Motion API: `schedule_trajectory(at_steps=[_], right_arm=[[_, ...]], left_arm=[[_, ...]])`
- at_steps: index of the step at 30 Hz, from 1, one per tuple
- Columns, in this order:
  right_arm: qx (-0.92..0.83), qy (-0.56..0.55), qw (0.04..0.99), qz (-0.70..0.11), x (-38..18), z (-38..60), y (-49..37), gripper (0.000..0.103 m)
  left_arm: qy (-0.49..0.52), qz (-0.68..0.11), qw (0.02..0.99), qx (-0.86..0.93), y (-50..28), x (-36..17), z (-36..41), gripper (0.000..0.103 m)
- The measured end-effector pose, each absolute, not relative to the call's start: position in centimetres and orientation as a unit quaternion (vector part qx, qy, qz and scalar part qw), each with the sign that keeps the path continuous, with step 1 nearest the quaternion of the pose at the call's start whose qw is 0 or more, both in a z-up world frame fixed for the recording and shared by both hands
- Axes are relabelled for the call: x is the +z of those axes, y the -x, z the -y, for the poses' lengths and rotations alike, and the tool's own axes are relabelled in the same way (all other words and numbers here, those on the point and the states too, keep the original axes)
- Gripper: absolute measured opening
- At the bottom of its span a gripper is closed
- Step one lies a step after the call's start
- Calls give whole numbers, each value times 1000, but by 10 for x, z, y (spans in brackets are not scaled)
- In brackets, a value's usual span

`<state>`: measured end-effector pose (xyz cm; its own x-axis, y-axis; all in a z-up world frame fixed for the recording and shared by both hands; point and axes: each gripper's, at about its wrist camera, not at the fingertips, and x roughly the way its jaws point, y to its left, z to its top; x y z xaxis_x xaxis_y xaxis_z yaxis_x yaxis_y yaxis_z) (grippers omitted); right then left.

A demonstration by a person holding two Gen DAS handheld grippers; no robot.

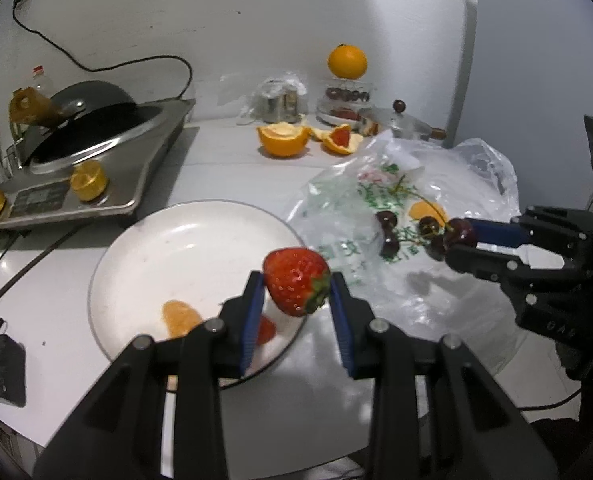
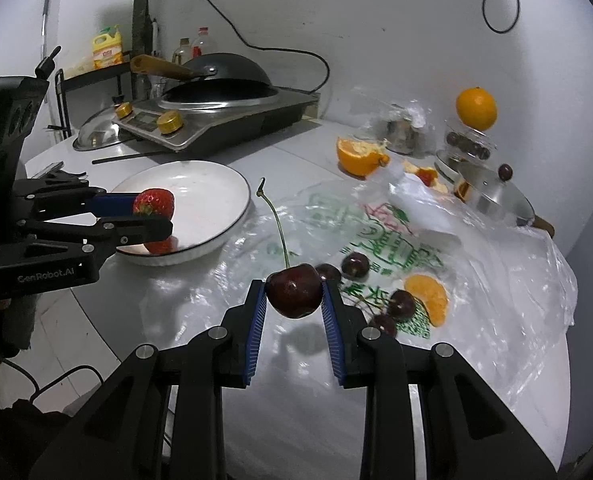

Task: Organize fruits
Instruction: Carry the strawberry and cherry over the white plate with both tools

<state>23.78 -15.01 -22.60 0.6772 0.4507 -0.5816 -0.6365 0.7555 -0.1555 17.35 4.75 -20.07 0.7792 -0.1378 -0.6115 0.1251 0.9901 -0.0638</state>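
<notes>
**Fruit sorting, part done: two pieces in transit**

Kitchen table (image 2: 256, 420), pale and round-edged, set against a white wall; an induction cooker with an upturned wok (image 2: 220, 76) stands at the back.

- Plate (image 1: 144, 240), white, near the front left of the table. Contents so far: one orange segment (image 1: 180, 318) and one red piece, probably strawberry, largely hidden behind the left tongs. Most of the plate is bare.
- Left tongs (image 1: 296, 280): narrowed onto a whole strawberry (image 1: 296, 286), the blue pads pressing on its sides. The berry hangs just over the near right rim of the plate, clear of it, not yet set down.
- Right tongs (image 2: 294, 290): narrowed onto a dark cherry (image 2: 294, 290) with a long stem standing upward. It is held above the plastic bag (image 2: 476, 264), apart from the plate.
- On the plastic bag, waiting: several loose cherries (image 2: 355, 265), about four, some with stems, and another orange segment (image 2: 430, 298).
- Back of the table: a halved orange (image 1: 282, 140) with peel scraps beside it, one scrap holding something red; a whole orange (image 1: 347, 62) perched on a clear container of dark fruit. Whether these belong to the sorting cannot be told.

Assessment: early to middle stage. Two items appear delivered, two are gripped and on their way, and at least five remain on the bag. Whether each kind gets its own zone on the plate is not evident yet.
</notes>
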Motion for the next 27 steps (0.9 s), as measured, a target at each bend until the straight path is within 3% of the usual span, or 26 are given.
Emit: schedule_trajectory(at_steps=[27], right_arm=[[339, 217, 874, -272, -231, 60, -244, 30]], left_arm=[[38, -324, 945, -2, -167, -221, -143, 34]])
